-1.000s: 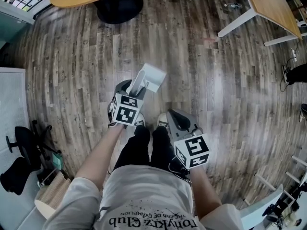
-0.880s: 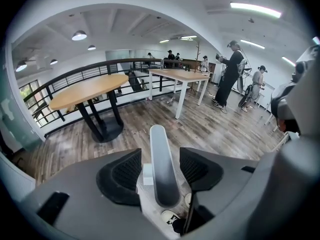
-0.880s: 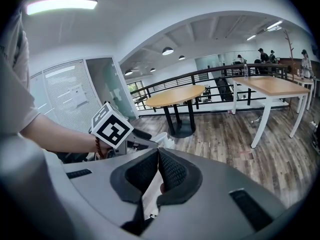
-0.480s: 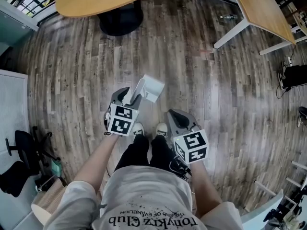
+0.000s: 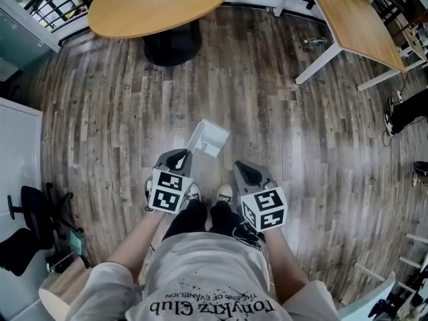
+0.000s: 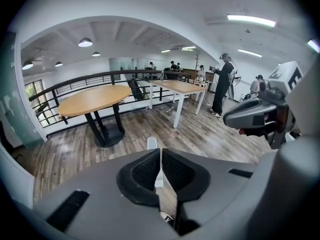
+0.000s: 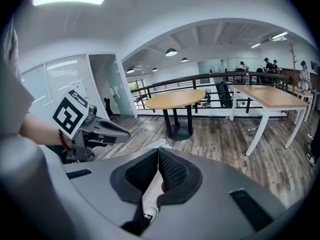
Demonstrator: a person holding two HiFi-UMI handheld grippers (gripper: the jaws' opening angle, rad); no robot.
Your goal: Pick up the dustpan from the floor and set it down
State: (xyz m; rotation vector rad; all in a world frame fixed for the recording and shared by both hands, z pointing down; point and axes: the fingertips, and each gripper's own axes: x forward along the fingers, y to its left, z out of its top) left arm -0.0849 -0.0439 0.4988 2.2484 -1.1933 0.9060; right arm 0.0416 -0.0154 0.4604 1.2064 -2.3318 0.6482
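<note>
The white dustpan [image 5: 212, 138] hangs above the wooden floor just ahead of the person's shoes, tilted, its pan end away from the body. Its thin handle runs back into my left gripper [image 5: 182, 156], whose jaws are closing with their pads pressed on it. In the left gripper view the handle [image 6: 159, 174] shows as a white strip between the black pads of the left gripper [image 6: 160, 152]. My right gripper [image 5: 242, 170] floats beside it, apart from the dustpan, shut and holding nothing. From the right gripper [image 7: 158, 152] a white edge of the dustpan [image 7: 153, 146] peeks over the jaws.
A round wooden table [image 5: 160, 5] on a black base stands ahead. A rectangular table with white legs [image 5: 354, 20] is at the upper right. A black office chair [image 5: 33, 209] and a white cabinet [image 5: 17, 146] are at the left. Several people [image 6: 223, 84] stand far off.
The left gripper has risen and drawn back toward the body, carrying the dustpan with it. The right gripper rose slightly. More of both tables has come into the head view.
</note>
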